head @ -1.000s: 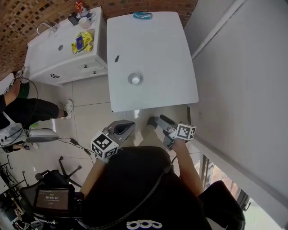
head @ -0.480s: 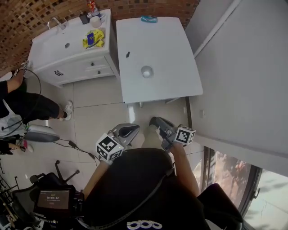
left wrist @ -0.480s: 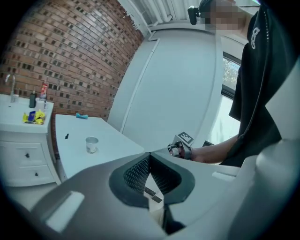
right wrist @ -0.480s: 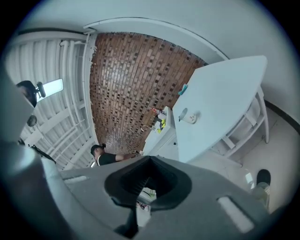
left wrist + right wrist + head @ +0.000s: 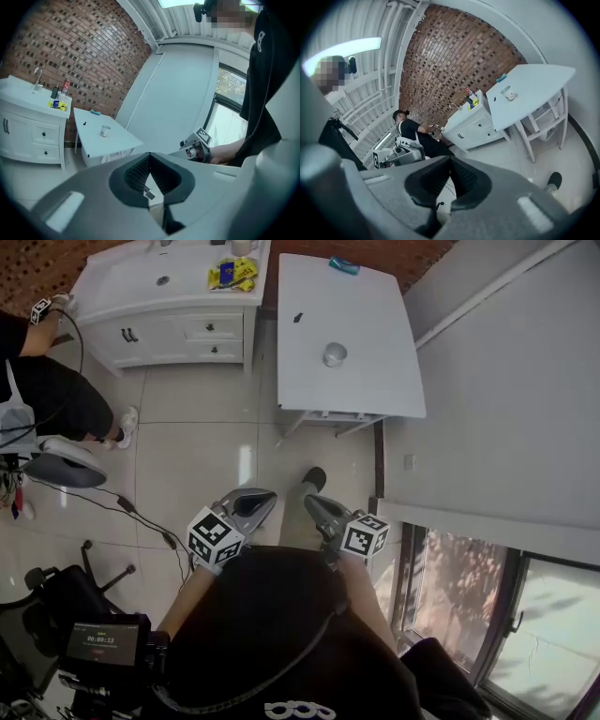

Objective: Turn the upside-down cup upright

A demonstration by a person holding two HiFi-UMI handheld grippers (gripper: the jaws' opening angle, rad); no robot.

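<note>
The white desk [image 5: 375,381] stands beside the grey wall, well apart from the person, with bare floor [image 5: 216,446] between them. The cup [image 5: 335,354] sits alone near the desk's middle, away from every edge, so there is room to approach it. The left gripper [image 5: 265,496] and right gripper [image 5: 314,503] are both closed and empty. I think one must open wide before it reaches the cup.

The cup [image 5: 335,354] is greyish white on a plain white counter [image 5: 375,390], with a teal object [image 5: 343,265] at the far edge. The wall [image 5: 70,47] is red-brown brick and the floor [image 5: 216,456] pale glossy tile. The left tool [image 5: 266,495] and right tool [image 5: 310,502] are grey, each with black-and-white square markers.
</note>
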